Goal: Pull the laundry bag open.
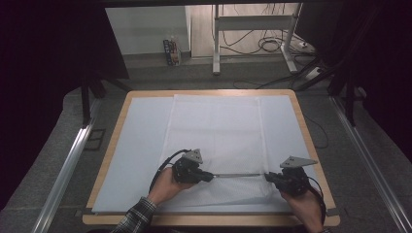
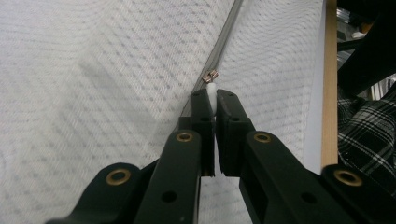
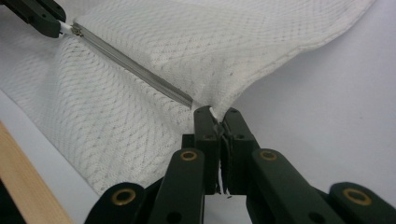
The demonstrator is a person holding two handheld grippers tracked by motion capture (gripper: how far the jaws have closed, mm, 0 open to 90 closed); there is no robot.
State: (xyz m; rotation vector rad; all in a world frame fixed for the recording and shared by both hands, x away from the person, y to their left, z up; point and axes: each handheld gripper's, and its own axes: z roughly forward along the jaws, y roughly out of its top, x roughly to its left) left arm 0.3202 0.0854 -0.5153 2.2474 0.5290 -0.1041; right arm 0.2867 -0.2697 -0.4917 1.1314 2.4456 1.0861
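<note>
The left gripper (image 2: 214, 100) pinched the zipper pull (image 2: 211, 88), the right gripper (image 3: 217, 114) clamped the mesh bag (image 1: 216, 131) end, zipper (image 1: 239, 174) stretched crosswise between them.

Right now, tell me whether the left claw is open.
No: the left claw is shut on the white zipper pull of the mesh bag.

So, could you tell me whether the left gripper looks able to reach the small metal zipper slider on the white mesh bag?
Probably yes: the left gripper already pinches the white pull tab, the slider just beyond, unobstructed.
</note>
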